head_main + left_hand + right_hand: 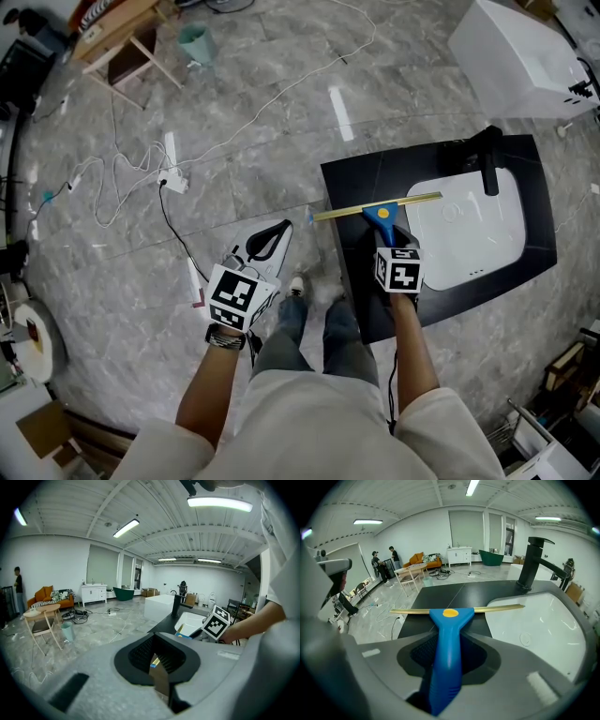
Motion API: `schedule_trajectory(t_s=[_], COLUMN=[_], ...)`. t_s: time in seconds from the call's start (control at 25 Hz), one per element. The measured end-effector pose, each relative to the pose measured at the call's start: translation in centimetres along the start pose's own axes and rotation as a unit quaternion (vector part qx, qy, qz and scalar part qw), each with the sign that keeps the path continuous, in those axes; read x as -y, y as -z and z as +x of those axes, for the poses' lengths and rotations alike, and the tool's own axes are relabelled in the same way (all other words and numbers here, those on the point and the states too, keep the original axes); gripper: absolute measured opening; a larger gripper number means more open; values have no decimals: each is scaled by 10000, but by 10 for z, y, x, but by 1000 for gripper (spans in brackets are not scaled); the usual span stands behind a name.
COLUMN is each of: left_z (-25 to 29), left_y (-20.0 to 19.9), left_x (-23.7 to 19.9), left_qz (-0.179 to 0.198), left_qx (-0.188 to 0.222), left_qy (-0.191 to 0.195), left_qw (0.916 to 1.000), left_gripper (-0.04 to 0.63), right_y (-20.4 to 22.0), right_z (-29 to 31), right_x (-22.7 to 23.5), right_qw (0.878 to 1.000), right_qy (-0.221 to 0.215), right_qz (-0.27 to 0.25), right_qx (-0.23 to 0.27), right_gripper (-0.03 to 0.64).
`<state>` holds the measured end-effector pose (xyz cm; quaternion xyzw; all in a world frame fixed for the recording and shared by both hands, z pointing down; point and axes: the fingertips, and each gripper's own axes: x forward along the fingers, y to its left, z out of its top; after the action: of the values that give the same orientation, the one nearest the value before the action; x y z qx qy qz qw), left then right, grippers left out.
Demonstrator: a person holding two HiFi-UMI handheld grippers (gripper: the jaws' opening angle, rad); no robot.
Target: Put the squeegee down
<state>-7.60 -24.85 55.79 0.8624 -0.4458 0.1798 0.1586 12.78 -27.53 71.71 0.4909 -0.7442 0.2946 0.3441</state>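
Observation:
My right gripper [384, 236] is shut on the blue handle of the squeegee [381, 216]. The squeegee's brass-coloured blade runs crosswise just above the front left part of the black countertop [361, 178], its right end over the edge of the white sink [469, 230]. In the right gripper view the squeegee [447, 634] runs straight out between the jaws of the right gripper [449, 663], blade level. My left gripper [267, 242] hangs over the floor to the left of the counter. Its jaws stand a little apart and hold nothing [159, 660].
A black faucet [487, 159] stands at the sink's far side. White cables and a power strip [173, 181] lie on the marble floor to the left. A wooden chair [122, 47], a green bucket [195, 42] and a white tub [525, 56] stand farther off. Two people [384, 564] are far back.

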Motion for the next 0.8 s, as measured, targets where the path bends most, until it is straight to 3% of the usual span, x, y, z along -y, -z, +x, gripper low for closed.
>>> schedule_trajectory(t_s=[0.52,0.64,0.8], left_z=[1,3,3], left_y=[6,7,8], left_x=[3,4,3], left_qz=[-21,-26,-48], left_qx=[-58,-103,-117], left_qy=[28,84,90], left_qw=[10000,9999,9999], left_gripper=[6,6,6], right_y=[5,2,2], right_z=[4,2,-6], right_x=[1,-1,-1], right_qw=[10000,10000,9999], right_qy=[35,-8,-87], right_qz=[-18,-8,-47], right_qx=[-86,-51,-51], right_gripper=[141,197,221])
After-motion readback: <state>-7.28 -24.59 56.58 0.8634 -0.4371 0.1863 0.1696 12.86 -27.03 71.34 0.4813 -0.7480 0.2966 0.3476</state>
